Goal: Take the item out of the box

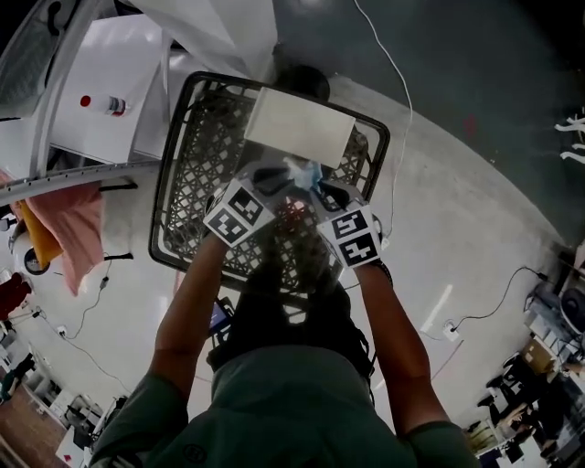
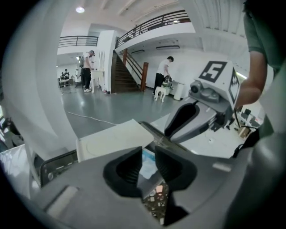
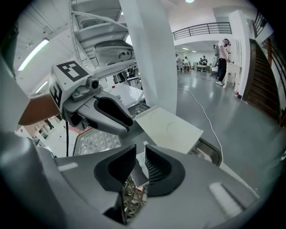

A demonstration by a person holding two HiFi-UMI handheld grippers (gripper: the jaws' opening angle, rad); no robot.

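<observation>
Left gripper (image 2: 148, 151) jaws are standing apart, pressing on nothing, with the pale blue-and-white item (image 2: 147, 165) showing in their gap. Right gripper (image 3: 140, 147) jaws are likewise standing apart around it. The item is lying just in front of the white box (image 1: 300, 126), which is resting at the far end of a black lattice basket (image 1: 178, 174).

Glossy grey floor (image 2: 103, 105); dark staircase (image 2: 121, 77); railed mezzanine (image 2: 154, 24); white walls (image 2: 190, 58); round ceiling light (image 2: 80, 9); white cable (image 1: 395, 69) trailing across floor.
</observation>
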